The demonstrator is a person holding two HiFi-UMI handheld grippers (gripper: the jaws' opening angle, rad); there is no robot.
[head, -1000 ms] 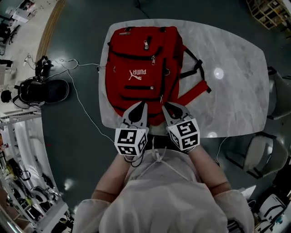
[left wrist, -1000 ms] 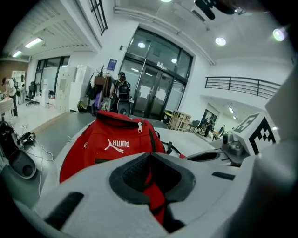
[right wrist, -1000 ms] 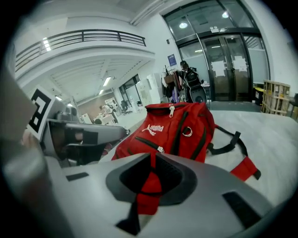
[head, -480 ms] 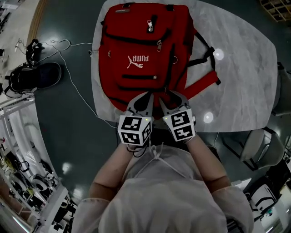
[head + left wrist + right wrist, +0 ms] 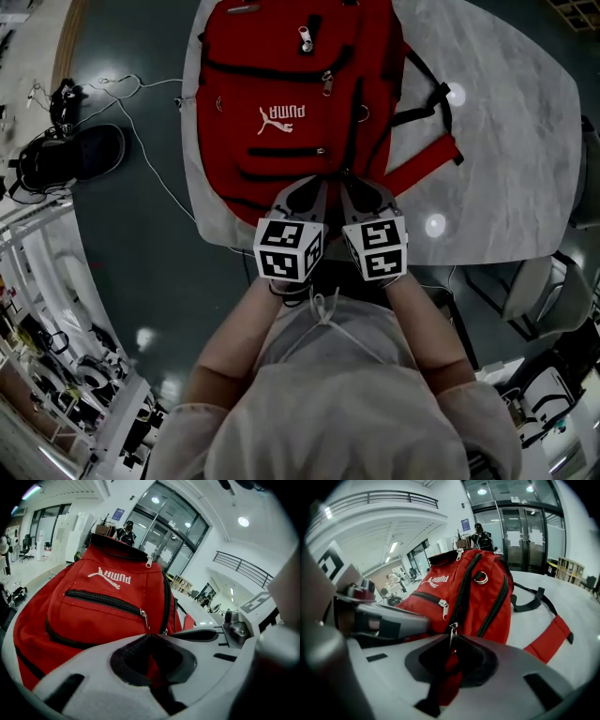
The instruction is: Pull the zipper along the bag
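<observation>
A red backpack [image 5: 281,94] lies flat on the marble table [image 5: 506,141], its bottom end toward me. Both grippers sit side by side at that near end. My left gripper [image 5: 305,194] is shut, with red fabric [image 5: 152,665] of the backpack [image 5: 93,606] pinched between its jaws. My right gripper [image 5: 361,194] is at the foot of the long black zipper [image 5: 464,590]. Its jaws are closing around the metal zipper pull [image 5: 452,631], which stands between the tips with red fabric behind it.
Black straps [image 5: 427,112] and a red strap [image 5: 422,169] trail off the bag to the right. Chairs [image 5: 553,291] stand by the table's right corner. On the floor at the left lie a cable [image 5: 150,150] and a black bag [image 5: 70,159].
Both grippers have drawn closer together and further onto the bag's near end. The right jaws have come round the zipper pull. The bag now sits higher in the head view.
</observation>
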